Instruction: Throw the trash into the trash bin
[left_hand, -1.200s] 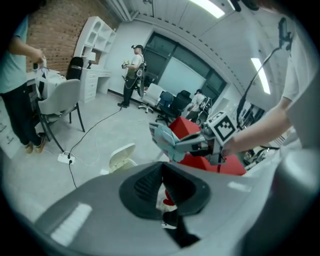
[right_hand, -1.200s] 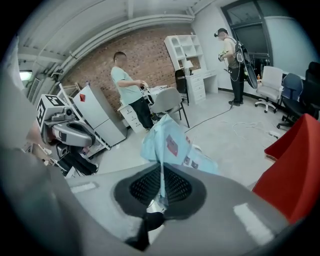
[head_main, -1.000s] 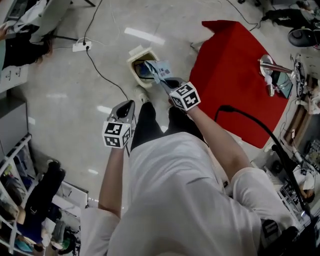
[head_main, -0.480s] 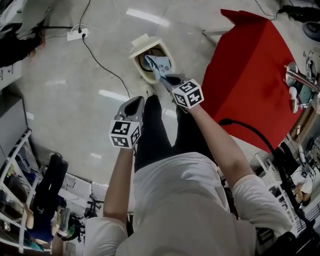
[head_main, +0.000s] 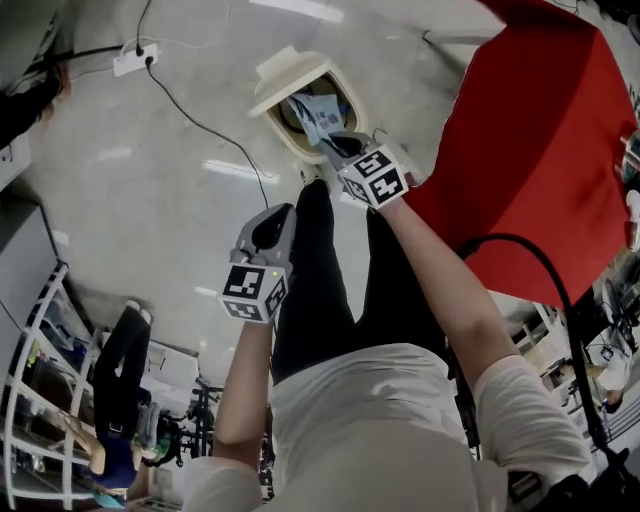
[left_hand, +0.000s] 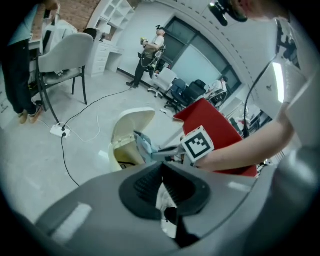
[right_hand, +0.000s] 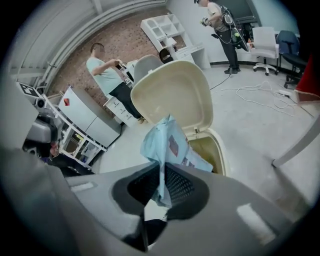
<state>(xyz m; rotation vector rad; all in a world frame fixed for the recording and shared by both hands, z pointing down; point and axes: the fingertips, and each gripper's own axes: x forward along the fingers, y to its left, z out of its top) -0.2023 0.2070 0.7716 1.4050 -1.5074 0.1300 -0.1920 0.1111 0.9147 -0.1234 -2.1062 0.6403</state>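
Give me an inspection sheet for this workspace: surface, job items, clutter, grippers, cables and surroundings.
Surface: pale glossy floor; no worktop in use.
Job's things: beige trash bin with its lid up; light blue wrapper over the opening in the head view.
Clutter: nothing seen near the bin.
Grippers: right gripper jaws shut on the wrapper; left gripper jaws together, empty, beside the person's leg.
Cables: power strip with a black cable across the floor; thick black cable by the red-draped table.
Surroundings: people standing, chair, white shelving.
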